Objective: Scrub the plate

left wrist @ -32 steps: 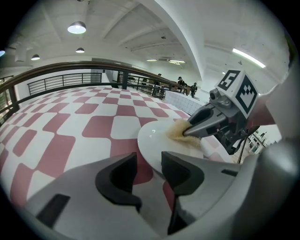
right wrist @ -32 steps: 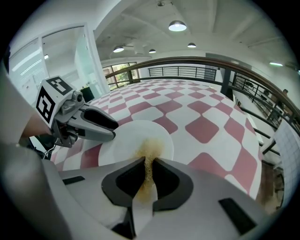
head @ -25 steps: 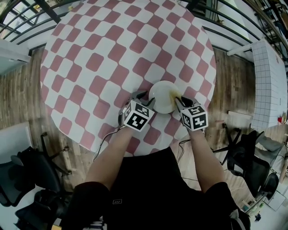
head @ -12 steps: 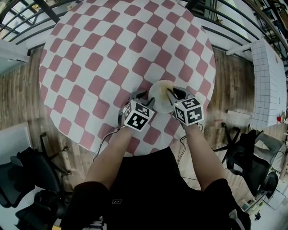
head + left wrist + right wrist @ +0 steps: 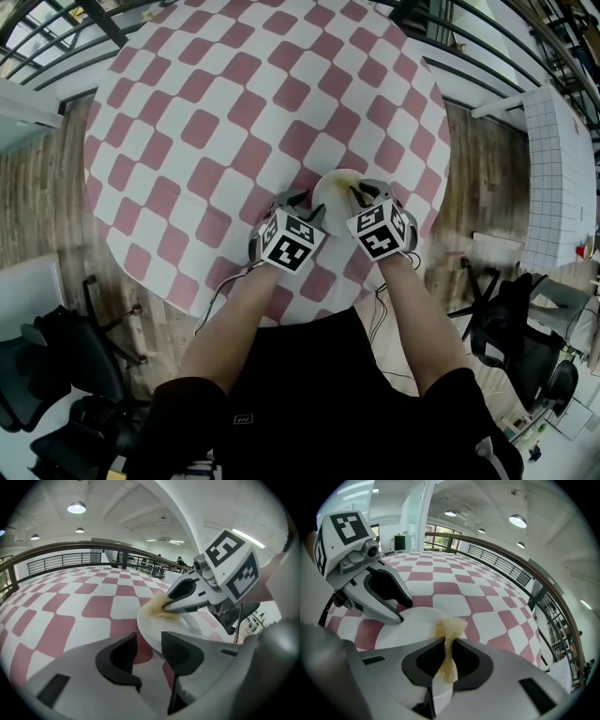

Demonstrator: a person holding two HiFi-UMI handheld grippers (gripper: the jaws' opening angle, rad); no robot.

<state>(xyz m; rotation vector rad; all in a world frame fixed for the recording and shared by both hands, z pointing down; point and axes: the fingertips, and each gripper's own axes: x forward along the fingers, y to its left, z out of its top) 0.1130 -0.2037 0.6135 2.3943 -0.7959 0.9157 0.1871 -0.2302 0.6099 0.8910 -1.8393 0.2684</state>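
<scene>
A white plate (image 5: 330,199) lies on the checked tablecloth near the table's front edge. My left gripper (image 5: 302,208) is shut on the plate's near-left rim; in the left gripper view the rim of the plate (image 5: 174,626) runs between the jaws of the left gripper (image 5: 149,645). My right gripper (image 5: 360,196) is shut on a yellowish scrub sponge (image 5: 450,629), which is pressed onto the plate (image 5: 405,624). The left gripper view shows the sponge (image 5: 158,611) on the plate's far side, under the right gripper (image 5: 171,603). The right gripper (image 5: 449,662) faces the left gripper (image 5: 391,605) across the plate.
The round table (image 5: 216,112) carries a red-and-white checked cloth and nothing else that I can see. A railing (image 5: 487,56) curves round behind it. Black chairs (image 5: 66,366) stand on the wooden floor at the left and right of the person.
My right gripper has moved left with the sponge, from the plate's right rim in over the plate. The left gripper and the plate have stayed in place.
</scene>
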